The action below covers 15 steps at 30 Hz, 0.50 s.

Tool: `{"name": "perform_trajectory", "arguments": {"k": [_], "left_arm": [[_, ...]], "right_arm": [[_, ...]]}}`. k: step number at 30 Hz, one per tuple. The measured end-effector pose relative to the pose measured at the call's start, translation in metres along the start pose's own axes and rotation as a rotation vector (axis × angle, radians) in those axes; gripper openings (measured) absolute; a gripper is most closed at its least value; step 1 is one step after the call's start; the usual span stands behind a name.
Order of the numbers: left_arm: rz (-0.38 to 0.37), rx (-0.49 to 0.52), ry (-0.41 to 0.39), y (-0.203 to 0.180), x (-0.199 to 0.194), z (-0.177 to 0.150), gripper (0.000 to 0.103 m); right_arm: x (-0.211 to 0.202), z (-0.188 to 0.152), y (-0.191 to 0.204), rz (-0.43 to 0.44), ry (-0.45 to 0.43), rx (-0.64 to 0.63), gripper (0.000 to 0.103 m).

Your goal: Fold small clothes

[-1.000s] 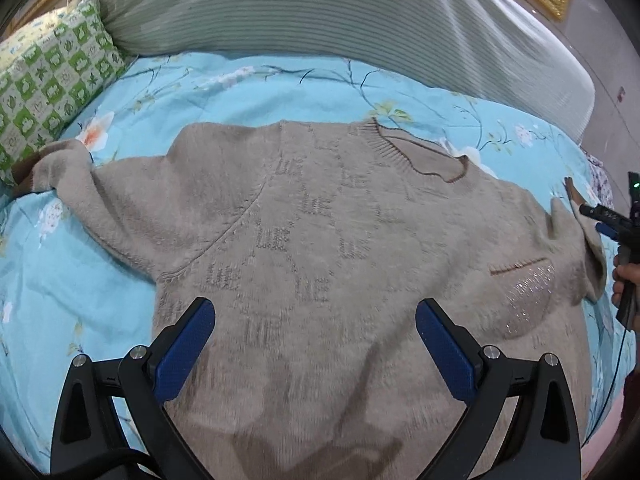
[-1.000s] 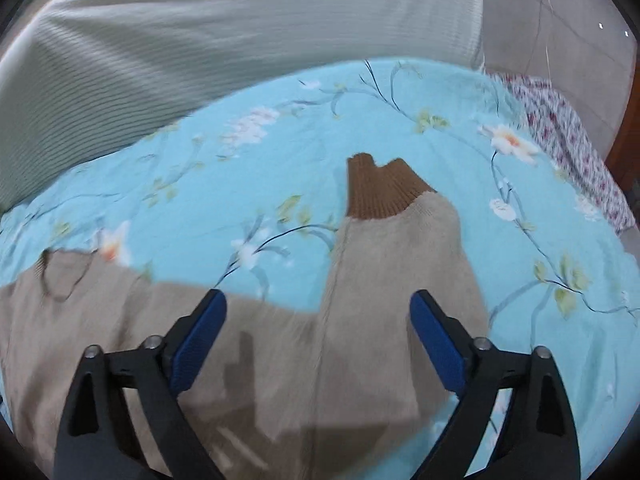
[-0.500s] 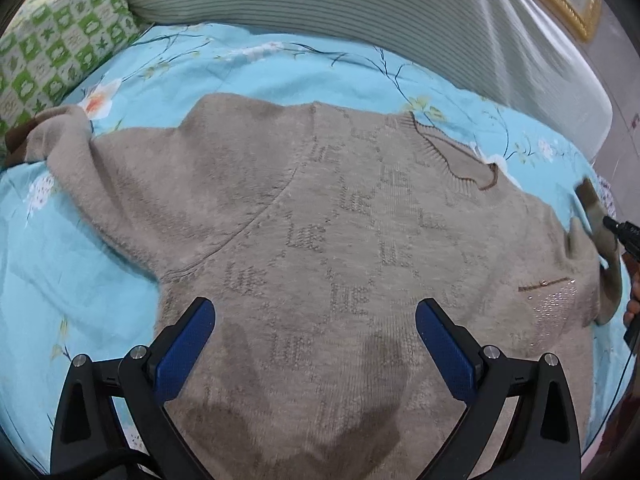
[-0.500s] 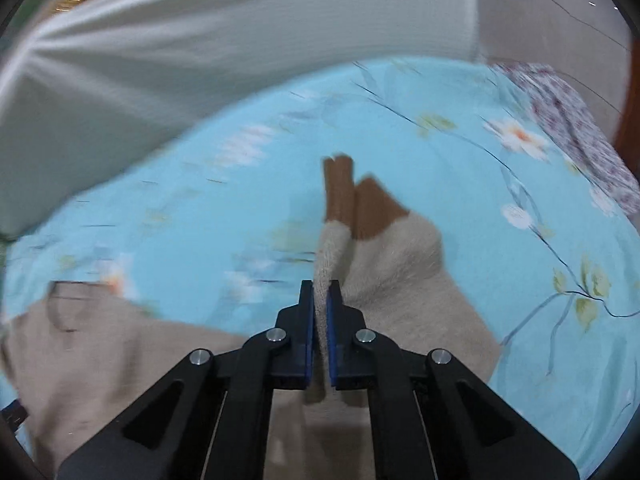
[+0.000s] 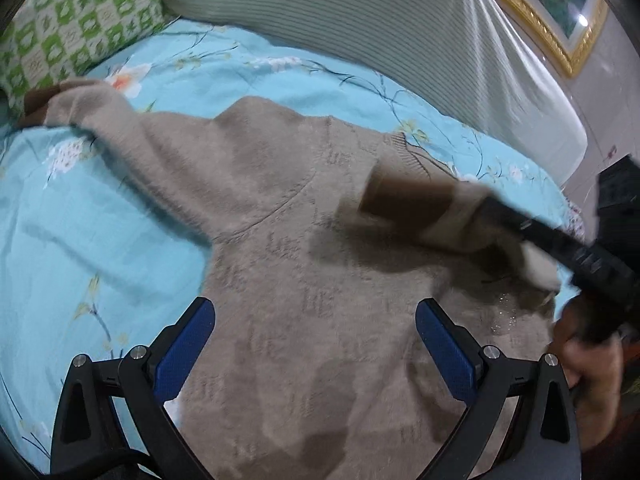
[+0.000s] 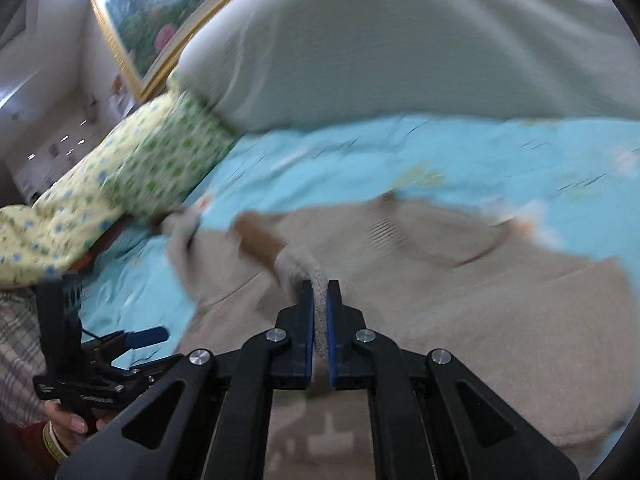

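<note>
A beige knitted sweater (image 5: 280,240) (image 6: 480,320) lies flat on the light blue floral bedsheet (image 5: 100,220). Its one sleeve stretches left to a brown cuff (image 5: 34,108) near the pillow. My right gripper (image 6: 319,292) is shut on the other sleeve (image 6: 296,268), whose brown cuff (image 5: 404,196) (image 6: 260,240) hangs lifted over the sweater's chest. In the left wrist view that gripper (image 5: 492,206) comes in from the right, blurred. My left gripper (image 5: 314,320) stands open above the sweater's lower body, nothing between its fingers.
A green-and-white patterned pillow (image 5: 76,28) (image 6: 140,184) lies at the head of the bed, with a striped grey-white bolster (image 5: 360,40) (image 6: 440,60) behind. A gold-framed picture (image 5: 560,20) hangs on the wall. A person's hand (image 5: 592,368) holds the right gripper.
My right gripper shut on the sleeve, then swept it from the bed's right side across over the sweater's chest. The left gripper drifted a little and stayed open.
</note>
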<state>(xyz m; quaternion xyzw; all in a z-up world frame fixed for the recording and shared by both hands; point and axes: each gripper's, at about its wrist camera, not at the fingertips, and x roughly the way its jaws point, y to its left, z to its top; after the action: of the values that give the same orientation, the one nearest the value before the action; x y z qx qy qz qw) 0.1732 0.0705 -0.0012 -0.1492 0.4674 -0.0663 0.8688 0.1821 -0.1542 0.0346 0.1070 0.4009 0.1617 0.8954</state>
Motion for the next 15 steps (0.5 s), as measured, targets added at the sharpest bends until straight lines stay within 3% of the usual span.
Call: {"name": "perform_trajectory", "arguments": {"k": [5,8,10,15], "left_arm": [[-0.099,-0.093,0.027,0.018,0.004,0.006,0.101],[-0.176,-0.141,0.063,0.019,0.014,0.009,0.101],[-0.234,-0.168,0.090,0.013,0.025,0.013,0.101],[-0.313,-0.199,0.164,-0.009,0.052,0.020,0.101]], "right_arm": [[0.042,-0.020,0.010,0.028,0.117,0.024,0.012],[0.033,-0.029,0.003,0.047,0.119,0.055,0.030],[0.021,-0.033,0.002,0.060,0.104,0.061,0.051],[-0.021,-0.049,-0.007,0.031,0.067,0.068,0.054]]}}
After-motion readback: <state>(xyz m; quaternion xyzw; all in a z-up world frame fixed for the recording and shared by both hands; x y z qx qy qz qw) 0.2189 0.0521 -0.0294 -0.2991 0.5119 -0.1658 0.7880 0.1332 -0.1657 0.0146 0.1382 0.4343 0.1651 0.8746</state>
